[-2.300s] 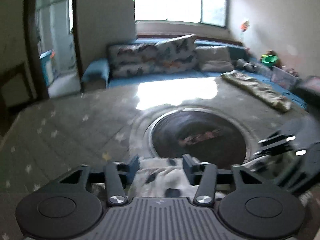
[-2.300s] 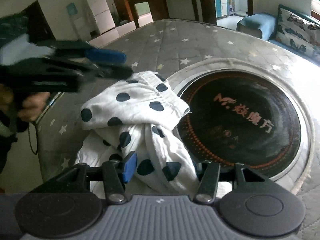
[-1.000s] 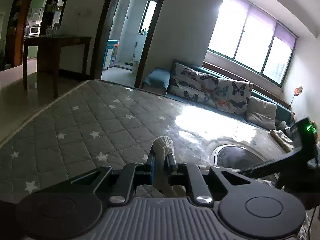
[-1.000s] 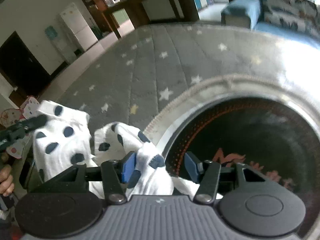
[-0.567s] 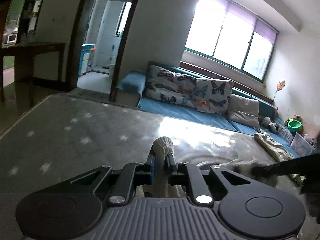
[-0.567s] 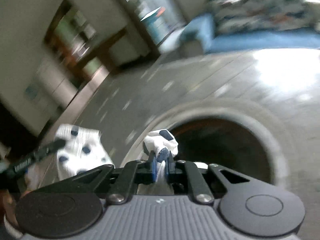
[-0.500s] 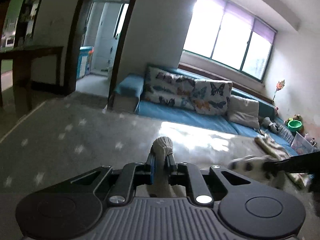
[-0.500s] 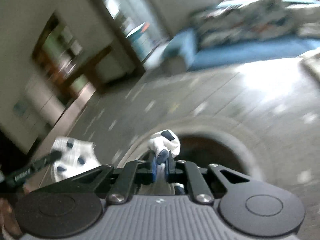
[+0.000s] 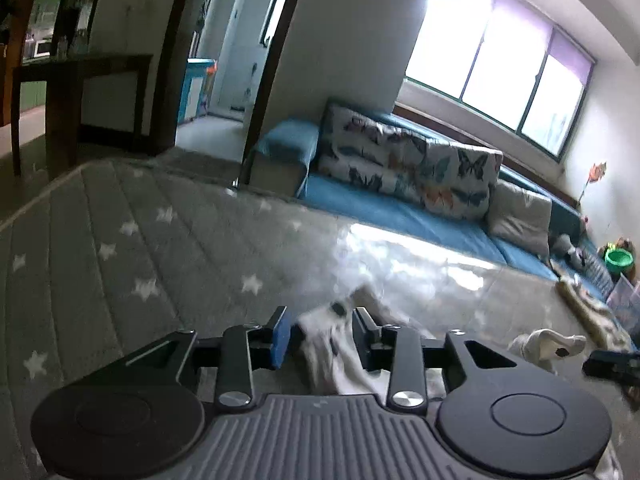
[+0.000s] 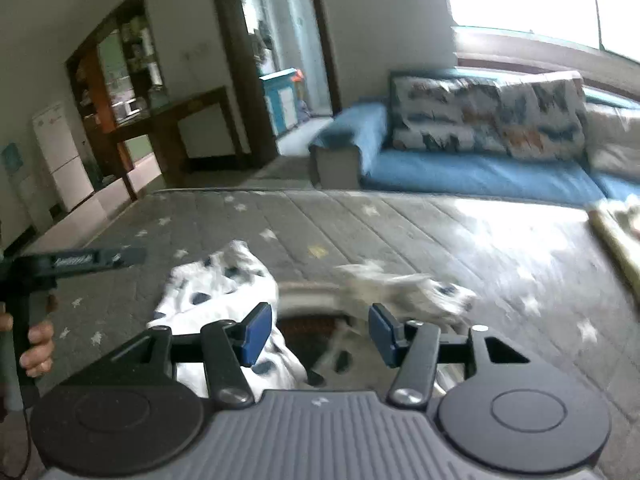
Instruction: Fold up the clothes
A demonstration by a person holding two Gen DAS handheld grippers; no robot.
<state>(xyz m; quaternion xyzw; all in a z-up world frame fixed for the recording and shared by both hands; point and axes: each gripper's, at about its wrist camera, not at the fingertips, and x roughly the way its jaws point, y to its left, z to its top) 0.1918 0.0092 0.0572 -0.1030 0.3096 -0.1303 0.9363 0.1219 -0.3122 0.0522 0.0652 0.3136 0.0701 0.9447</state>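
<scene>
I see the garment (image 10: 224,292), white cloth with dark navy dots, crumpled on the grey star-patterned mattress (image 10: 400,232). In my right view one bunched part sits at about ten o'clock, while a blurred strip stretches toward two o'clock across a round ring. In my left view the garment (image 9: 340,344) lies rumpled at six o'clock, another bit at four o'clock.
</scene>
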